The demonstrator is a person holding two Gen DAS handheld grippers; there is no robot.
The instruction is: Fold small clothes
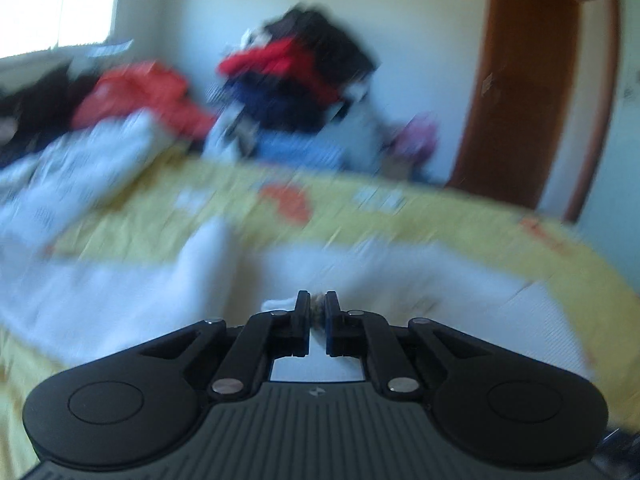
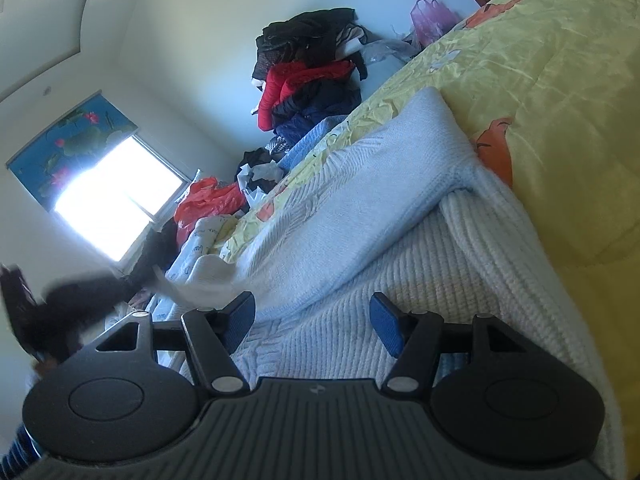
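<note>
A white knitted sweater lies spread on the yellow bed cover, one sleeve folded across its body. In the blurred left wrist view the sweater lies just ahead of my left gripper. Its jaws are shut, with a small tuft of the knit pinched between the tips. The right wrist view shows that gripper as a dark blur at the left, pulling a corner of the white knit up off the bed. My right gripper hovers low over the ribbed hem, open, with nothing between its blue pads.
A tall heap of red, dark and blue clothes stands against the far wall. More garments and an orange bag lie near the bright window. A pink bag sits beyond the bed's far edge. A wooden door is at the right.
</note>
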